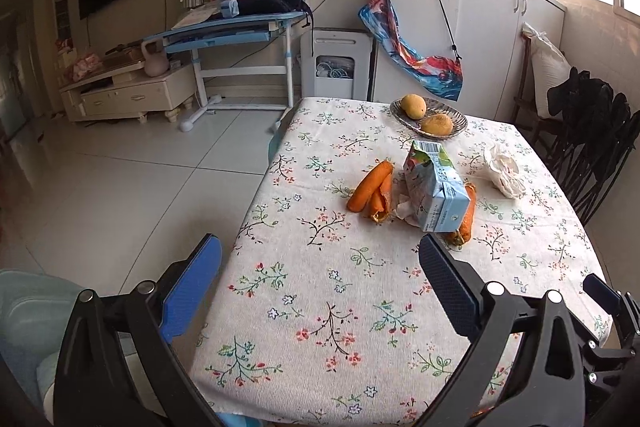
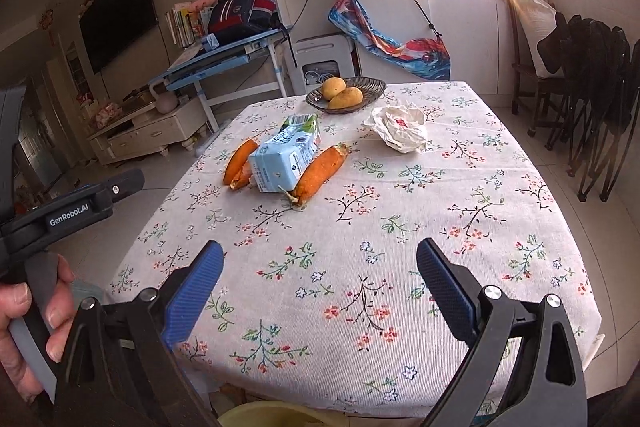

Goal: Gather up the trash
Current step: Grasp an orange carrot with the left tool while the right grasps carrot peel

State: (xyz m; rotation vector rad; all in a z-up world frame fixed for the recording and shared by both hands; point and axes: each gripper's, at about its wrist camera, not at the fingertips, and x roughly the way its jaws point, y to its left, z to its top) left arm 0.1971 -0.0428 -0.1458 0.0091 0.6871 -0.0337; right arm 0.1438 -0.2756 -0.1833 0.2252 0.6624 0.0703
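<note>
1. Since nothing is collected yet, I hold my left hand-held gripper [image 1: 320,259] and my right hand-held gripper [image 2: 319,265] back at the near edge of the tabletop [image 2: 400,267], both spread wide and empty, so that either can take the first piece.
2. I take the milk carton [image 2: 286,157] as my landmark: it lies tipped on its side near the middle of the tabletop, which I read as an emptied pack, so trash.
3. Carrot scraps touch it on both flanks: a pair of carrot pieces [image 2: 239,163] to its left, one carrot [image 2: 320,169] against its right.
4. A small tissue scrap [image 1: 402,209] peeks from under its near end.
5. The crumpled paper [image 2: 400,129] lies beyond it to the right, apart.
6. The bowl of mangoes [image 2: 346,93] behind the carton looks like kept fruit, so I judge it should stay.
7. A yellow rim [image 2: 264,415] shows below the near edge, possibly the bin; I cannot tell.
</note>
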